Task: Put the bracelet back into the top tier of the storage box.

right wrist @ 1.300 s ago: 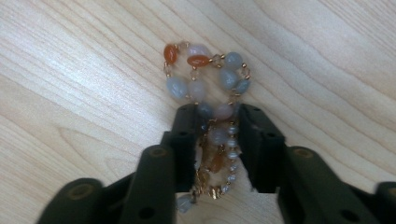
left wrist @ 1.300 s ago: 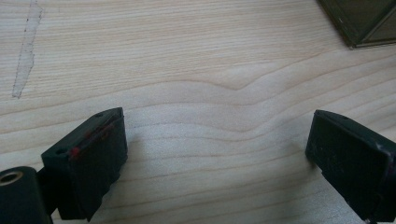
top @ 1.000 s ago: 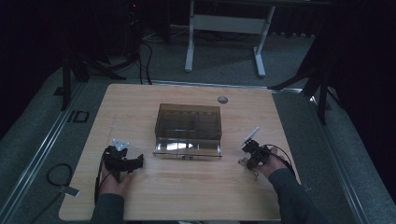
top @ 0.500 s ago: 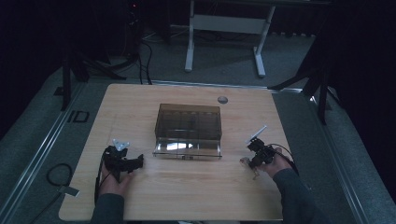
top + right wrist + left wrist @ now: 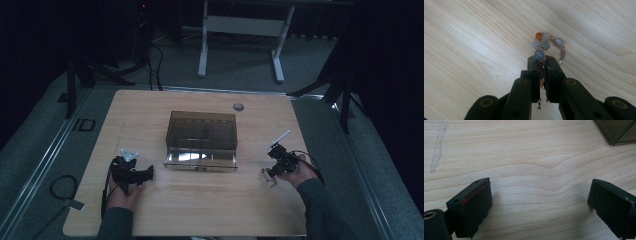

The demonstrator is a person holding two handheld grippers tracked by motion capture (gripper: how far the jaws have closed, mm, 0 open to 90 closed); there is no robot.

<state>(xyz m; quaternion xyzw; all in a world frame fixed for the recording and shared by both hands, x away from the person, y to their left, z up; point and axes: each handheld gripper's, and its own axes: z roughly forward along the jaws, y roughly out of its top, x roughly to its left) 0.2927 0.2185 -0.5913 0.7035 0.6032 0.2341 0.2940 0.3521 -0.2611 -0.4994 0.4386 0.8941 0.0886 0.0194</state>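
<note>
A beaded bracelet (image 5: 547, 45) with grey-blue, pale and orange beads hangs from my right gripper (image 5: 543, 61), whose jaws are shut on its chain just above the wooden table (image 5: 474, 37). In the high view the right gripper (image 5: 272, 172) sits at the table's right, with the bracelet (image 5: 268, 178) dangling under it. My left gripper (image 5: 145, 174) rests at the table's left, jaws open wide over bare wood, nothing between its fingertips (image 5: 475, 202). A smoky transparent box (image 5: 201, 137) with its front flap down stands at the table's middle.
The box's corner (image 5: 619, 131) shows at the top right of the left gripper view. A small round grey disc (image 5: 238, 106) lies near the table's far edge. A white desk frame (image 5: 240, 30) stands on the floor beyond the table, and cables lie at the left.
My right gripper has risen a little off the table and drifted slightly right, taking the bracelet with it. The left gripper has stayed still.
</note>
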